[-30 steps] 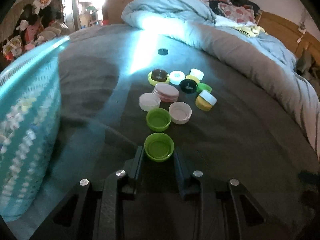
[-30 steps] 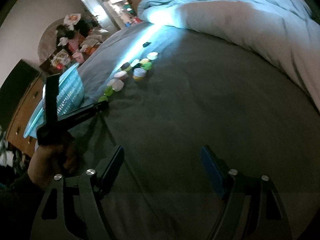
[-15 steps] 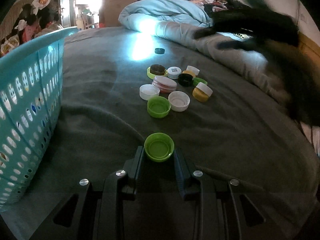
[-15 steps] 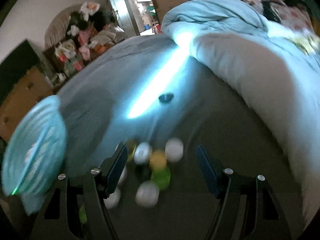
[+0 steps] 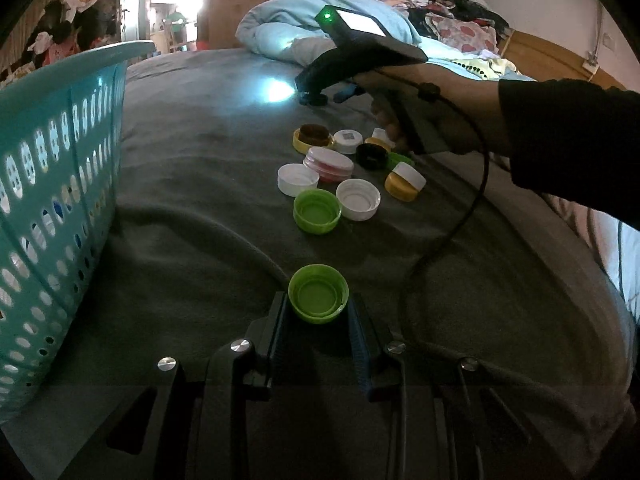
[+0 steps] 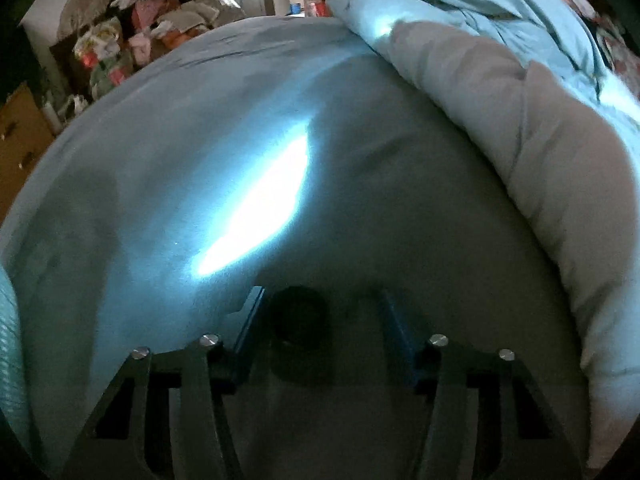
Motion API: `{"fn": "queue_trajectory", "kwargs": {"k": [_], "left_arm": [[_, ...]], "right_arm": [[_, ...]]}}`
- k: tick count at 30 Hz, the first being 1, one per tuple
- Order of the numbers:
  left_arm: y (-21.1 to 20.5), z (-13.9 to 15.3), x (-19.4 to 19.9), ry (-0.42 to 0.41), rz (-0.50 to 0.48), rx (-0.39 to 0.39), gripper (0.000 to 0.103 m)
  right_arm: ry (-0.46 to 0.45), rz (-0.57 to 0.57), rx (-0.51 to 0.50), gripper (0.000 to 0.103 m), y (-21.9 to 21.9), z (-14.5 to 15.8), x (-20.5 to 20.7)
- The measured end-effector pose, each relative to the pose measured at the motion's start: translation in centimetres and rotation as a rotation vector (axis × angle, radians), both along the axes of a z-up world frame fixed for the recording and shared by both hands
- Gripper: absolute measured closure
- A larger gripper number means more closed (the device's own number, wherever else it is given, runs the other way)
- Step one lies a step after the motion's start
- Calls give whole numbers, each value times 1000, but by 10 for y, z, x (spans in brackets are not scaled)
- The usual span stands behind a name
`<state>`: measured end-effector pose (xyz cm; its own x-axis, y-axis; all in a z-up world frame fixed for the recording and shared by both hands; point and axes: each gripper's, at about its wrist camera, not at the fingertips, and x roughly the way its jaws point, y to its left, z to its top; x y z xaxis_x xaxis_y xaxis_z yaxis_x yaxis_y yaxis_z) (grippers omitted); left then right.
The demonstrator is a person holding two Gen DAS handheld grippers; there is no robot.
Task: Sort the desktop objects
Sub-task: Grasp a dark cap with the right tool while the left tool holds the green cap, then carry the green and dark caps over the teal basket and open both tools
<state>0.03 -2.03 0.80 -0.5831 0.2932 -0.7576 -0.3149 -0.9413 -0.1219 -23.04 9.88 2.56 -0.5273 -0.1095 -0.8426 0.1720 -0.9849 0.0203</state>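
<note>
Gripping green cap point(image 5: 318, 299): left gripper point(image 5: 318, 322), lower centre.
Right view alone: right gripper point(image 6: 318, 312) closing around black cap point(image 6: 299, 322), gap remaining; left view alone: turquoise basket point(image 5: 48, 184).

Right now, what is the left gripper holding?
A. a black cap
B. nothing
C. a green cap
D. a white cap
C: in the left wrist view, the left gripper is shut on a green cap, its open side facing up, just above the grey blanket.
</note>
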Motion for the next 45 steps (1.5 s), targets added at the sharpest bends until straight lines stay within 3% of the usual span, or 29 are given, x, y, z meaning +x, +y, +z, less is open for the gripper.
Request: {"fn": "queue_trajectory", "kwargs": {"k": [2, 7, 13, 20, 25, 29, 34, 40, 45], "left_arm": [[1, 0, 0, -1, 0, 0, 72], [1, 1, 0, -4, 0, -6, 72], [5, 14, 8, 26, -22, -37, 72], [-24, 103, 43, 117, 41, 12, 72], [-78, 162, 47, 187, 168, -25, 72], [-137, 187, 43, 193, 290, -65, 72], [-193, 195, 37, 167, 397, -136, 72], [-222, 184, 21, 92, 414, -210, 72], [-223, 173, 12, 43, 389, -216, 72]], "right_arm": [[9, 2, 17, 77, 0, 3, 7], [54, 10, -42, 77, 11, 30, 53], [180, 2, -123, 77, 32, 114, 155], [296, 57, -180, 77, 20, 202, 244], [351, 124, -224, 77, -20, 240, 254], [372, 168, -258, 77, -45, 253, 260], [375, 236, -271, 77, -83, 259, 270], [296, 303, -289, 77, -126, 250, 256], [236, 342, -290, 77, -154, 237, 246]]}}
